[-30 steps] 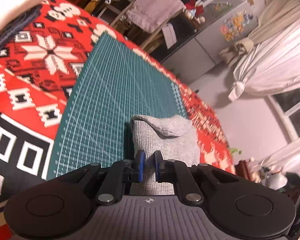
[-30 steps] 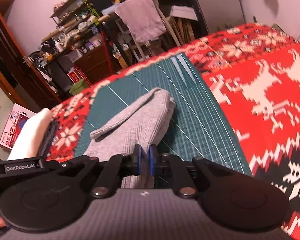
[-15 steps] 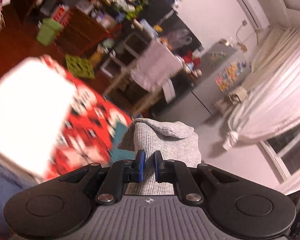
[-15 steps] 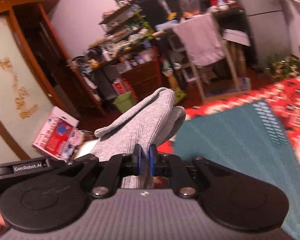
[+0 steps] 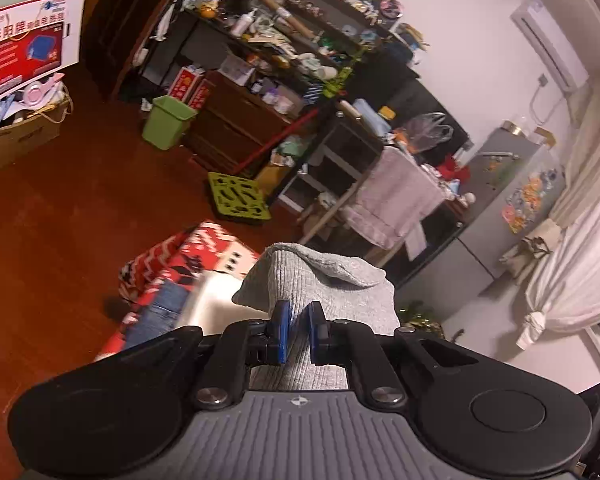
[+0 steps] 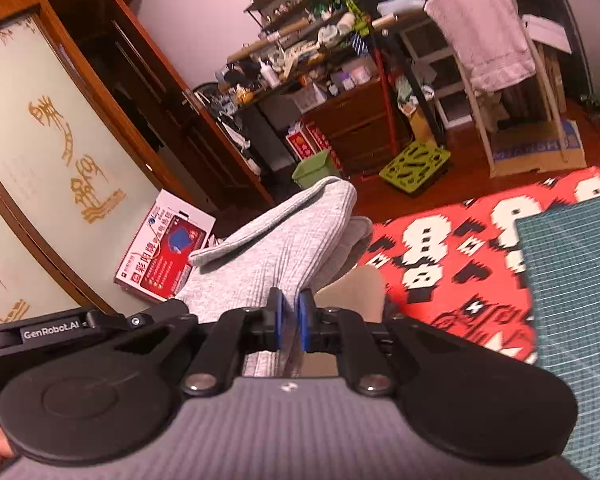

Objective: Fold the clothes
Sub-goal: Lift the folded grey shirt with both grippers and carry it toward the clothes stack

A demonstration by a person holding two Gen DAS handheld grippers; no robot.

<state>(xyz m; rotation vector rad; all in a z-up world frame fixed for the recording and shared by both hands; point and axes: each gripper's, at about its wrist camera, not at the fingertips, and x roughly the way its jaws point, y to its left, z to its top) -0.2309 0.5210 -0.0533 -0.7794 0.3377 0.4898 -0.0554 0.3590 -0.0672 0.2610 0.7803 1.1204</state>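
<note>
A folded grey ribbed garment (image 5: 324, 280) hangs in the air, lifted off the table. My left gripper (image 5: 298, 330) is shut on its near edge, blue pads pinching the cloth. The same grey garment (image 6: 284, 248) shows in the right wrist view, and my right gripper (image 6: 290, 320) is shut on it too. Below the garment in the left wrist view lies a stack of folded clothes with blue denim (image 5: 160, 308) and a white piece (image 5: 216, 296). A pale folded piece (image 6: 356, 292) shows under the garment in the right wrist view.
The red patterned tablecloth (image 6: 452, 260) and green cutting mat (image 6: 572, 280) lie to the right. Beyond the table edge is wooden floor (image 5: 60, 220) with a green bin (image 5: 166, 120), a cardboard box (image 5: 16, 136), cluttered shelves (image 5: 284, 48) and a towel rack (image 6: 488, 28).
Both grippers lifted the grey garment off the green mat and swung it left, past the table edge region toward the stack of folded clothes. The grip stayed shut throughout.
</note>
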